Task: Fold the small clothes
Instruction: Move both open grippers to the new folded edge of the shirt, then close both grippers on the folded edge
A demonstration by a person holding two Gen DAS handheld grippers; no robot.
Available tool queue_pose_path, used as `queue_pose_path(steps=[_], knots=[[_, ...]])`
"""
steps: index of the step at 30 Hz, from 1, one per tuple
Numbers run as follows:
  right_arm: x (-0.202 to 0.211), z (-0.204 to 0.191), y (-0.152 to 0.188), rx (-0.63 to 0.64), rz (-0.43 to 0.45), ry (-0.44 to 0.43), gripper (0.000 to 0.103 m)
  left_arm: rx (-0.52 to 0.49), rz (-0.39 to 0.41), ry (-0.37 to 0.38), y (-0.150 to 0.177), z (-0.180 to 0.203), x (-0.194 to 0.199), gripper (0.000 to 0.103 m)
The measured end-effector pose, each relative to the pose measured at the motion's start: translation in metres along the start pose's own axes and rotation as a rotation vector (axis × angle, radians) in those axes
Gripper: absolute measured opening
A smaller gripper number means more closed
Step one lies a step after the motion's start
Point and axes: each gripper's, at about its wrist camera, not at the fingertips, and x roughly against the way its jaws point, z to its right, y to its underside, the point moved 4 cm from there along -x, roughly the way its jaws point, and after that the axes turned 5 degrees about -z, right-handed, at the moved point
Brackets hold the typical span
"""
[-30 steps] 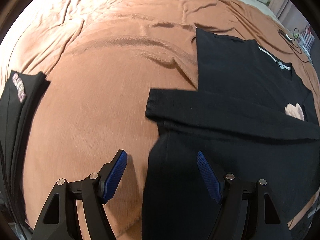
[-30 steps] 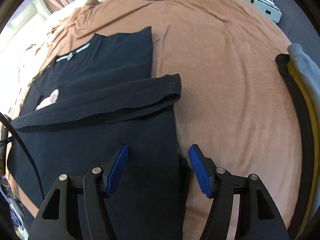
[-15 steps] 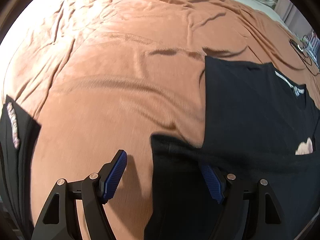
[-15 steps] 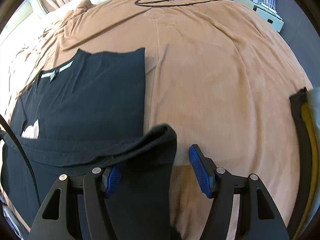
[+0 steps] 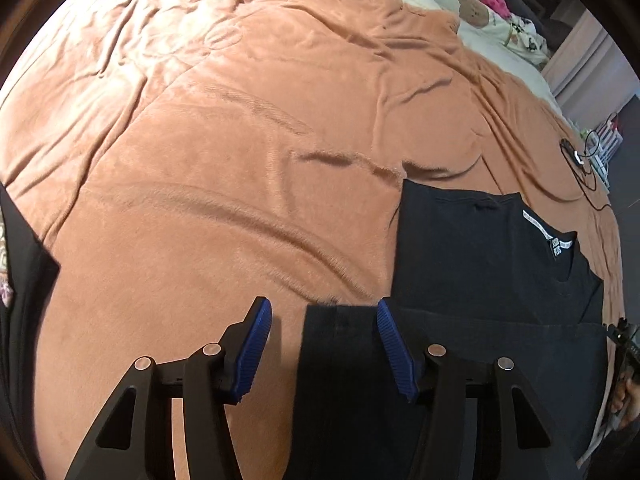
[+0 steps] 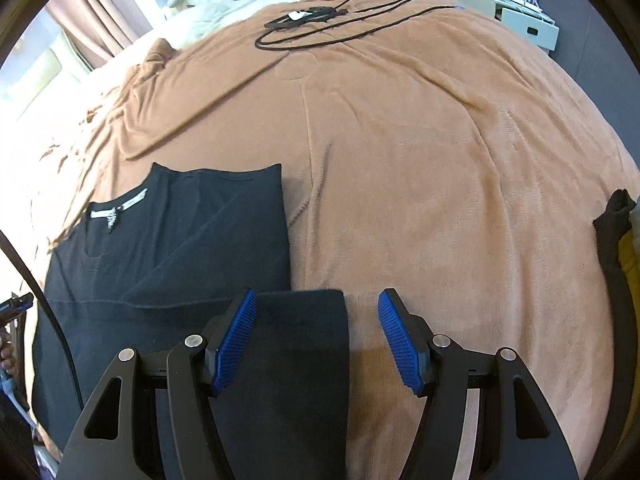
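**Black shirt, mid-fold, on brown bed blanket**

Item: black shirt (image 6: 168, 248), flat on the blanket (image 6: 440, 160). Change: both tools have travelled toward the collar, and the lower part now lies doubled over the body. Left tool (image 5: 324, 344): jaws just narrowed, unclenched, straddling the folded edge, not pinching. Right tool (image 6: 316, 340): released, likewise straddling. Meaning: lengthwise fold likely laid. Orientation: collar label (image 6: 118, 210) faces the pillows; long axis runs from tools to collar.

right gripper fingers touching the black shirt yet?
Cannot tell. In the right wrist view the right gripper straddles the black shirt edge, pads apart, but a fold hides whether the left finger touches.
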Motion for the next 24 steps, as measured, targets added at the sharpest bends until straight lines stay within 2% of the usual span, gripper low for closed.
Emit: queue_pose_path(steps=[2,4,7,13,16,21,24], knots=[[-0.002,0.001,0.007,0.001,-0.012,-0.026,0.062,0.008,-0.018,0.020,0.004,-0.004,-0.002,0.047],[-0.006,0.003,0.009,0.006,-0.022,-0.033,0.062,0.023,-0.042,0.034,0.010,-0.006,-0.009,0.034],[-0.015,0.004,0.009,0.007,-0.038,-0.034,0.055,0.039,-0.065,0.038,0.010,-0.007,-0.021,0.031],[-0.013,0.009,0.002,0.006,-0.031,-0.050,0.050,0.040,-0.049,0.036,0.008,-0.006,-0.029,0.029],[-0.017,0.011,-0.002,-0.003,-0.021,-0.082,0.040,0.017,-0.039,0.034,0.010,-0.005,-0.031,0.021],[-0.021,0.022,-0.003,-0.040,-0.004,-0.125,0.005,-0.027,-0.020,-0.003,0.012,0.002,-0.021,0.003],[-0.010,0.020,0.000,-0.023,0.022,-0.116,0.003,-0.014,0.005,0.030,0.013,-0.001,-0.009,0.003]])
